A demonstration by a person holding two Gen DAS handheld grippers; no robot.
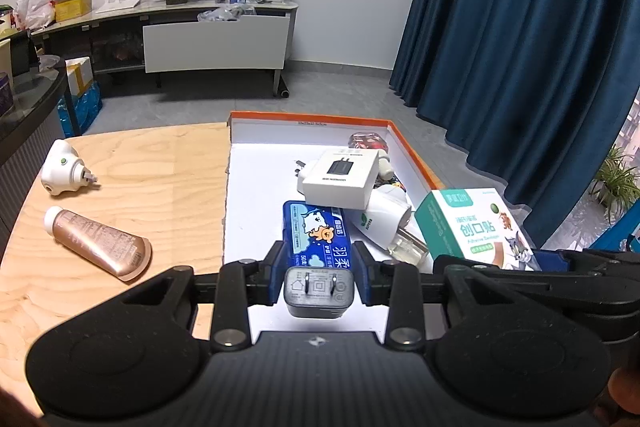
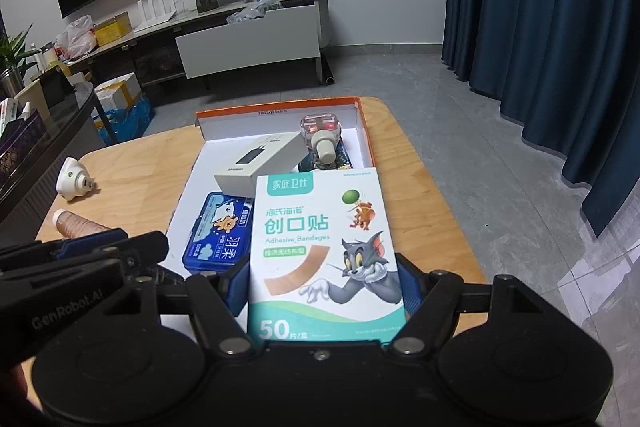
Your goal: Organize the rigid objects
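My left gripper (image 1: 319,267) is shut on a dark grey plug adapter (image 1: 319,291) and holds it over the near end of the orange-rimmed white box (image 1: 256,187). My right gripper (image 2: 324,283) is shut on a white and teal adhesive bandage box (image 2: 324,251), also seen in the left wrist view (image 1: 472,231), above the box's right side. Inside the box lie a blue tissue pack (image 1: 316,231), a white charger box (image 1: 342,177), a white plug-in bottle (image 1: 386,223) and a clear red item (image 2: 322,125).
On the wooden table (image 1: 160,167) left of the box lie a white plug-in device (image 1: 64,169) and a copper-coloured tube (image 1: 98,243). The table's rounded edges fall to a grey floor. A blue curtain (image 1: 520,47) hangs at the right; a TV cabinet stands behind.
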